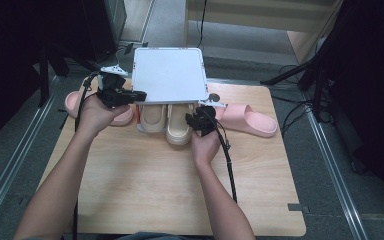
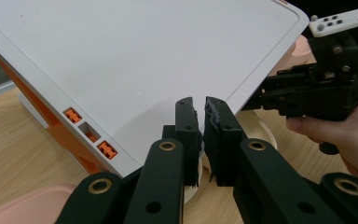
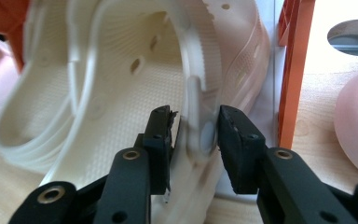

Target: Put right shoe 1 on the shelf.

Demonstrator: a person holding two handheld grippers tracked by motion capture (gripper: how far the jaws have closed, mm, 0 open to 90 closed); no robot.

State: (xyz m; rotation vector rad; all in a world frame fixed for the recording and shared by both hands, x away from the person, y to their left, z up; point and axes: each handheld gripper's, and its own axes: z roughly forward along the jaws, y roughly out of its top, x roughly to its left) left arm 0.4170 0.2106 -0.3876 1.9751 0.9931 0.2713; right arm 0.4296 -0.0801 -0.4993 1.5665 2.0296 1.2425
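Right gripper [image 3: 193, 123] jaws clamped on the side wall and heel strap of a cream clog [image 3: 121, 79], at the front right corner of a white rack [image 1: 169, 75] with orange side frames. Clog [image 1: 179, 127] sitting on the table under the rack's top shelf, heel end poking out toward the person, a second cream clog [image 1: 152, 120] just beside it on the left. Left gripper [image 2: 200, 109] jaws nearly together, a thin gap between them, holding nothing, hovering at the front left edge of the white shelf [image 2: 144, 56].

Judged halfway: both cream clogs tucked under the rack, the right one apparently not fully pushed in. Left to do, by the look of it: two pink slides outside the rack, one [image 1: 250, 119] to its right, the other [image 1: 75, 102] to its left, partly hidden behind the left hand.

Light wooden table [image 1: 145, 195] with rounded corners, otherwise bare. Around it, grey floor, metal rails along both sides, dark stands and loose cables at the right.
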